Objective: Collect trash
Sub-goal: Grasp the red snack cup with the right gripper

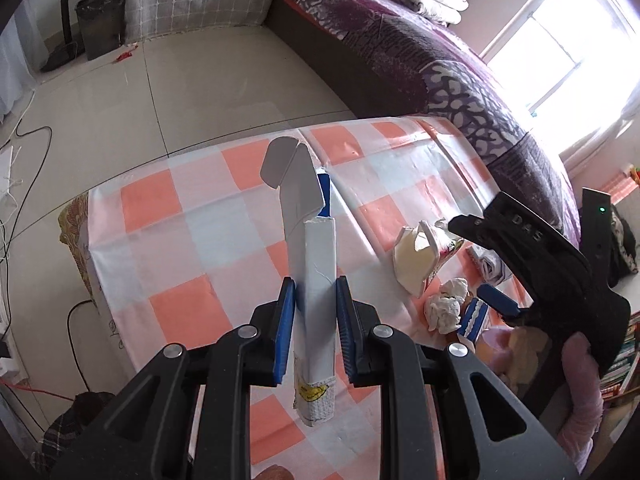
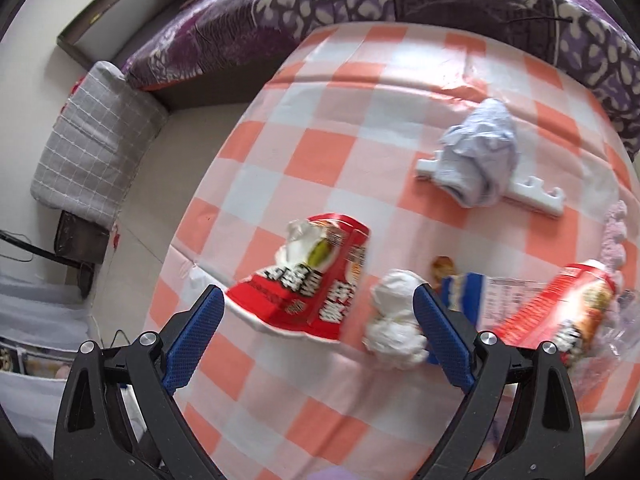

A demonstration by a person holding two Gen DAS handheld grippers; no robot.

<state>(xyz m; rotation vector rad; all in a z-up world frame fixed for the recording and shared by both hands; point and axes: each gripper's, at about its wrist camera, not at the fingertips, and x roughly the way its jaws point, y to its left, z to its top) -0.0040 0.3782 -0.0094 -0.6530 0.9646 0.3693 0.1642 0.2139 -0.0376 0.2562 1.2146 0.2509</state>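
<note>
Bedroom with pale floor tiles; a table under an orange, pink and white checked cloth (image 1: 192, 248) fills the middle of both views, with a purple patterned bedspread (image 1: 420, 52) curving behind it. A dark bin lined with a bag (image 1: 102, 20) stands on the floor, upper left of the left wrist view; you can't see what's inside.

Your left gripper (image 1: 316, 312) is clamped on a flattened white carton with a blue edge (image 1: 314, 264), which stands up between the blue pads, clear of the cloth.

Your right gripper (image 2: 316, 336) hangs spread wide and empty above the cloth. Between its fingers in the frame lie a crushed red snack carton (image 2: 308, 280), torn open at its upper end with white and yellowish lining showing, and a crumpled white paper ball (image 2: 394, 316) just right of it. A second red carton (image 2: 560, 312) sits at lower right, a blue-and-white wrapper (image 2: 466, 292) between ball and carton. A wadded pale-blue cloth (image 2: 480, 156) rests on a white plastic rack (image 2: 536, 196), upper right.
</note>
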